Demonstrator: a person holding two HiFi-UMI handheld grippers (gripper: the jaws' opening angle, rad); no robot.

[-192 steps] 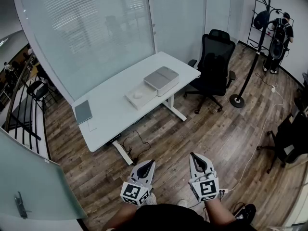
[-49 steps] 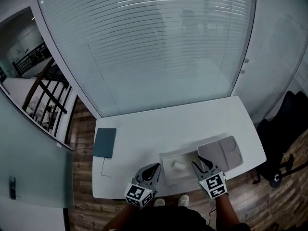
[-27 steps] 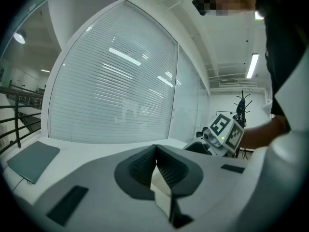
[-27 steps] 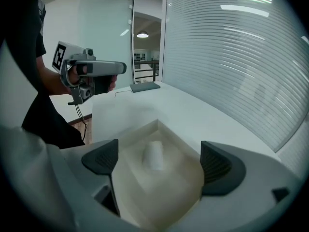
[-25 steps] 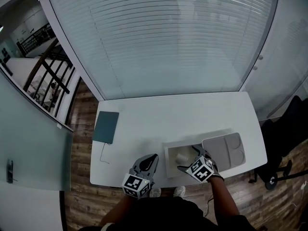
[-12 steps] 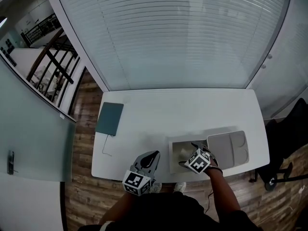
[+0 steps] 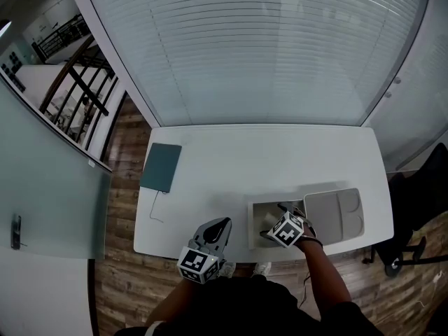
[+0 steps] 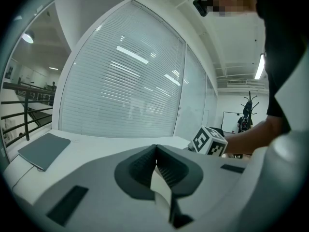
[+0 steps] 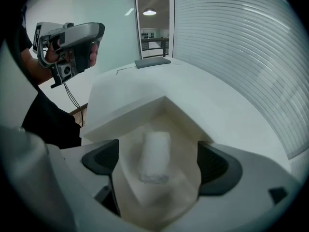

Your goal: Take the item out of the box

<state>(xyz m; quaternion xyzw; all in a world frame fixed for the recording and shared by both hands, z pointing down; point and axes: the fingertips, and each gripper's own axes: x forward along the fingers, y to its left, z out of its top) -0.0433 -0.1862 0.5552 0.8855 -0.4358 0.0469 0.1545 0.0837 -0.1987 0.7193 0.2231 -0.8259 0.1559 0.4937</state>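
Right tool [image 9: 159,164] sits wide apart over the open box [image 9: 120,98], with the little white item [image 9: 154,153] lying in it, lower middle of frame. Looks light and squishy, so I'd pinch its long sides gently. Left tool [image 8: 156,151] is closed, empty.

One desk [image 7: 266,156]. On it: one box [image 7: 253,224], one lid [image 7: 334,213], one white item [image 9: 154,154], one grey pad [image 7: 161,167], one cable [image 7: 154,211]. Two grippers: left gripper [image 7: 221,224], right gripper [image 7: 271,220]. One chair [image 7: 420,198], far right.
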